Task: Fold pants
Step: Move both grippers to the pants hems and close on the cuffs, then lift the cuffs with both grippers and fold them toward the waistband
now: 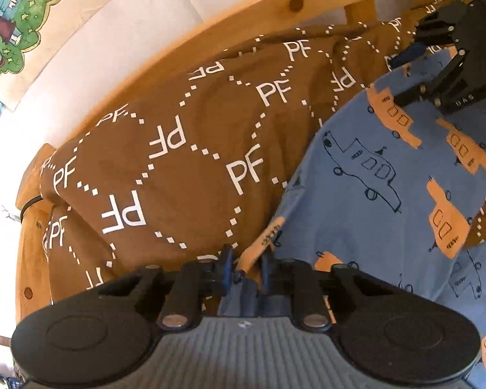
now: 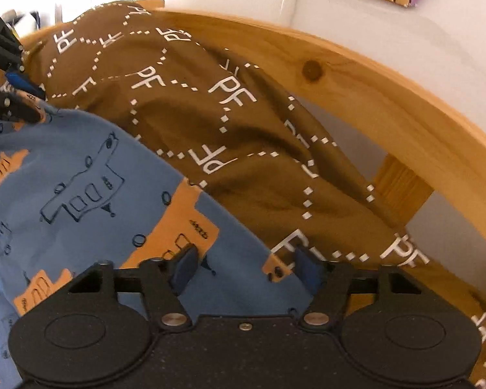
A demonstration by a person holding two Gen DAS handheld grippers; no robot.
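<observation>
Blue pants (image 1: 388,168) printed with orange and outlined cars lie spread over a brown blanket. In the left wrist view my left gripper (image 1: 246,265) sits at the bottom, its blue pads pinched on the pants' left edge, which bunches between them. My right gripper (image 1: 401,76) shows at the top right over the pants' far side. In the right wrist view the pants (image 2: 81,162) fill the lower left. The right gripper (image 2: 246,265) stands open there, and the pants' corner lies between its spread pads without being pressed. My left gripper (image 2: 32,97) appears at the upper left.
The brown blanket (image 1: 178,149) with white PF letters covers the bed beneath the pants and drapes against the wooden bed rail (image 1: 243,22), also seen as blanket (image 2: 243,129) and rail (image 2: 372,97). A white wall with a drawing (image 1: 9,26) lies beyond the rail.
</observation>
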